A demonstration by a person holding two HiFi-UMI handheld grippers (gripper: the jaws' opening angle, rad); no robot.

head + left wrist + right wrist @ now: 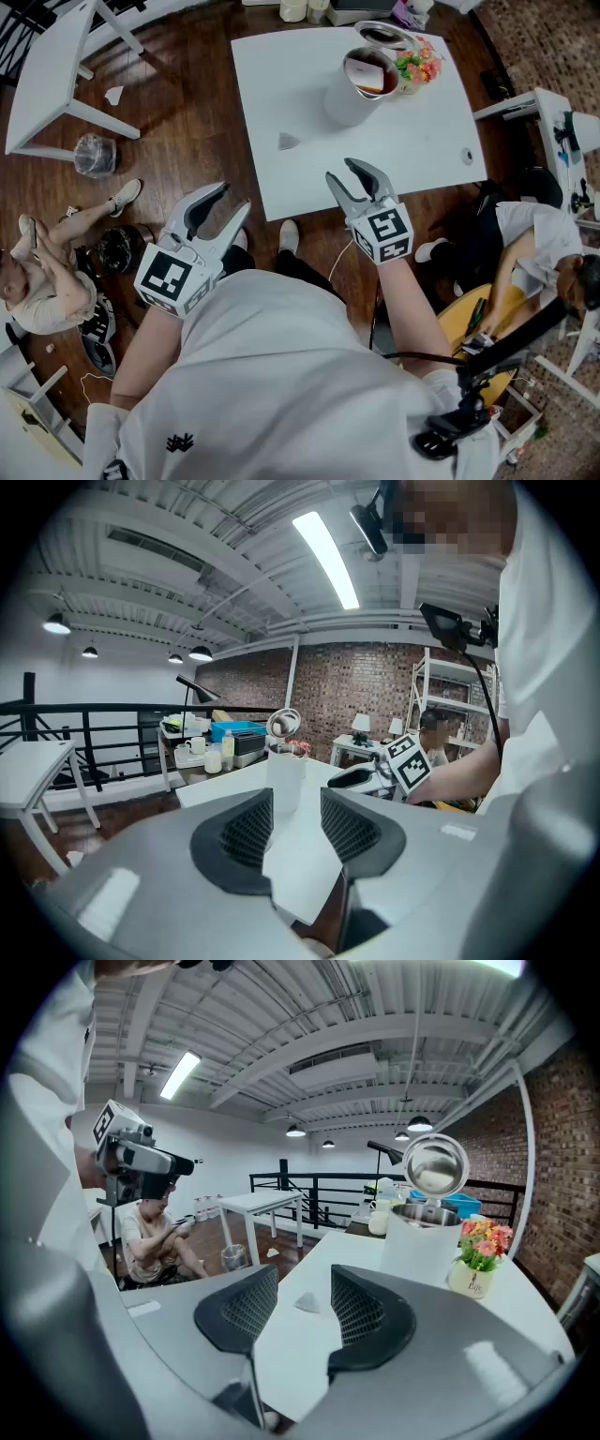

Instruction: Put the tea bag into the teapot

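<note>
A white cylindrical teapot [356, 89] stands at the far side of the white table [412, 141], its lid [384, 36] tipped open. The tea bag [289, 141], a small grey pyramid, lies on the table nearer to me and left of the pot. My right gripper [341, 171] hovers over the table's near edge, open and empty. My left gripper [232, 199] hangs off the table's near left corner, also open and empty. In the right gripper view the tea bag [306, 1302] lies beyond the open jaws, with the teapot [422, 1241] to its right. The left gripper view shows the teapot [285, 775] ahead.
A small pot of flowers [419, 66] stands beside the teapot, and a small dark object [467, 156] lies near the table's right edge. One person [47, 272] sits on the floor at left, another [534, 244] at right. A second white table [56, 66] and a bin [94, 155] are at far left.
</note>
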